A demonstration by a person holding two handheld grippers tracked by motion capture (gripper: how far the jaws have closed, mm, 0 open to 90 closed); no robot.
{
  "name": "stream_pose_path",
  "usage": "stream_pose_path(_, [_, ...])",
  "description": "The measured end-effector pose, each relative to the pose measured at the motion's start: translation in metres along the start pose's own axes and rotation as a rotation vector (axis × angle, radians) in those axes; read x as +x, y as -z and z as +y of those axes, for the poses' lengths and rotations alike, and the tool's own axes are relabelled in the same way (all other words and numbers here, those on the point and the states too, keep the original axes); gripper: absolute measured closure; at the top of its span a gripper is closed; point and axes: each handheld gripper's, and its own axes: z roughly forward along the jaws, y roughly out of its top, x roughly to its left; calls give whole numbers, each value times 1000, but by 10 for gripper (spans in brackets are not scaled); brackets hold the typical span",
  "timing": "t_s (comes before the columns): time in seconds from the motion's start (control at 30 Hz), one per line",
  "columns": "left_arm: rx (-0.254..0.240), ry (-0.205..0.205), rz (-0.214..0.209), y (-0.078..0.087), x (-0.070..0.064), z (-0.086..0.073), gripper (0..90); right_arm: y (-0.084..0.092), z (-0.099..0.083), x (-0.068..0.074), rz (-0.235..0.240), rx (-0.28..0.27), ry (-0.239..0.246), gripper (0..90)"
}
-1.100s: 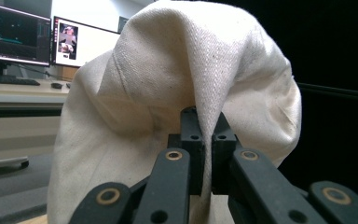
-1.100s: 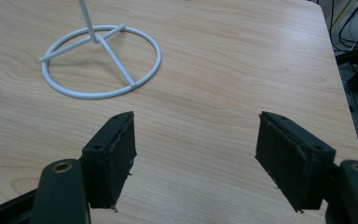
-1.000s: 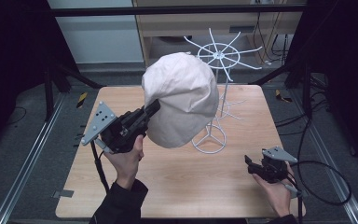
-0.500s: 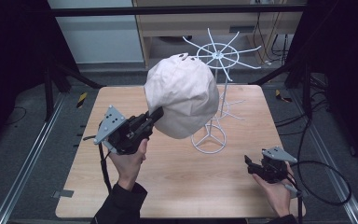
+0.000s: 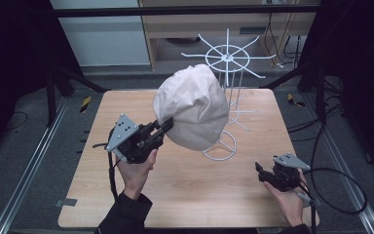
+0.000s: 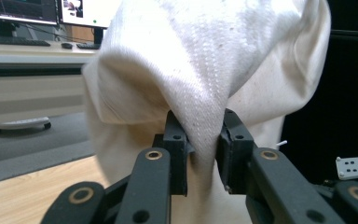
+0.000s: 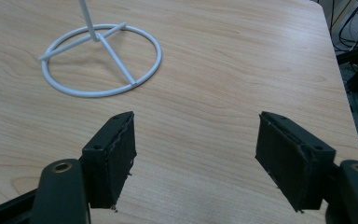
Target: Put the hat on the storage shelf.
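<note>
High view: the left gripper (image 5: 166,125) was raised above the wooden table (image 5: 185,195), just to the left of the white wire stand (image 5: 226,97). Its jaws were clamped on the edge of a cream cloth hat (image 5: 192,107). The hat hung in the air in front of the stand's upper part, hiding much of the pole; the crown bulged up toward the stand's spoked top ring. Whether the cloth touched the stand could not be told. The right gripper (image 5: 259,168) sat low near the table's front edge, to the right of the stand's round base and apart from it, held in a hand (image 5: 287,202).

Left gripper view: the left gripper (image 6: 200,140) had both jaws pressed together on a fold of the hat (image 6: 214,56), the fabric pinched between the pads and billowing above them.

Right gripper view: the right gripper (image 7: 196,149) had jaws standing wide apart, nothing between them, over bare table (image 7: 237,70). The stand's ring base (image 7: 100,60) lay ahead and left of the jaws, flat on the wood.
</note>
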Motion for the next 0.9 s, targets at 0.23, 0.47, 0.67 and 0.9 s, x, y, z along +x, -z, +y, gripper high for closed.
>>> stream_pose_path(0.23, [20, -6, 7, 2, 3, -3, 719, 0, 0, 0, 0, 0, -1, 285])
stream_pose_path(0.47, [50, -24, 17, 5, 7, -10, 663, 0, 0, 0, 1, 2, -7, 285])
stream_pose_path(0.67, [60, -40, 43, 18, 12, -15, 581, 0, 0, 0, -2, 2, -6, 284])
stream_pose_path(0.9, [94, -71, 103, 41, 25, -26, 462, 0, -1, 0, -2, 1, -5, 278])
